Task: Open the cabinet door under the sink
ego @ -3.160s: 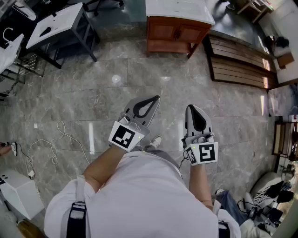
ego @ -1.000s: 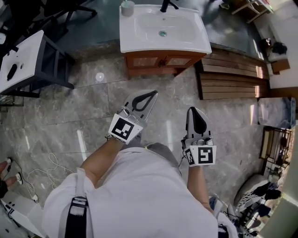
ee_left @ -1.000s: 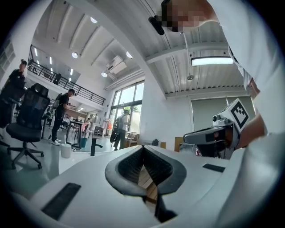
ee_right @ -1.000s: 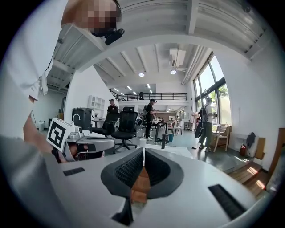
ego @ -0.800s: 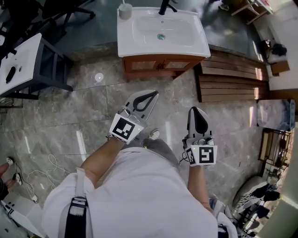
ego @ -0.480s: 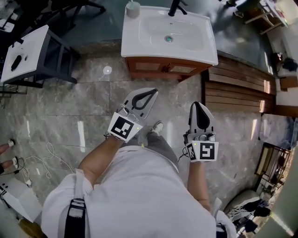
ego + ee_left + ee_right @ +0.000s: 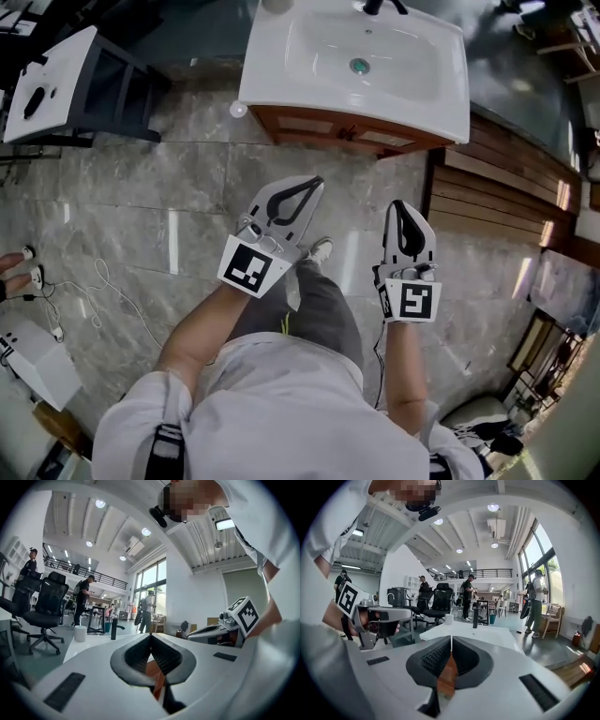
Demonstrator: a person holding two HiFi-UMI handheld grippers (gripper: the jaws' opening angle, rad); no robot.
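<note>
Nearest to me, the person stands with both forearms held out in front of the body, a tool in each hand. The left gripper [image 7: 314, 184] has its tongs pressed together at the tips with nothing between them, and its own view [image 7: 150, 636] shows the ribbed pads meeting in a thin line. The right gripper [image 7: 401, 204] is likewise closed tight and empty, pads touching [image 7: 451, 639]. Both hang over bare grey marble floor [image 7: 141, 187], with one shoe [image 7: 321, 249] showing between them. Ahead of the tools, and clearly apart from them, stands the reddish-brown cabinet [image 7: 347, 134] tucked beneath the white sink [image 7: 441, 103]. Only the top edge of its front shows from this steep angle: two door panels [image 7: 305, 125] side by side, both lying flush as far as I can tell, and I cannot make out a handle. Beyond the basin rise the dark faucet [image 7: 380, 6] and a pale cup [image 7: 449, 618] at the back corner, and to the right of the cabinet lies a slatted wooden platform [image 7: 506, 187]. By my reckoning the task has hardly begun: neither tool touches the cabinet, and no door is open. What remains is closing the gap, getting low enough to reach the front, opening the tongs, catching a door's edge or pull, and swinging it outward.
</note>
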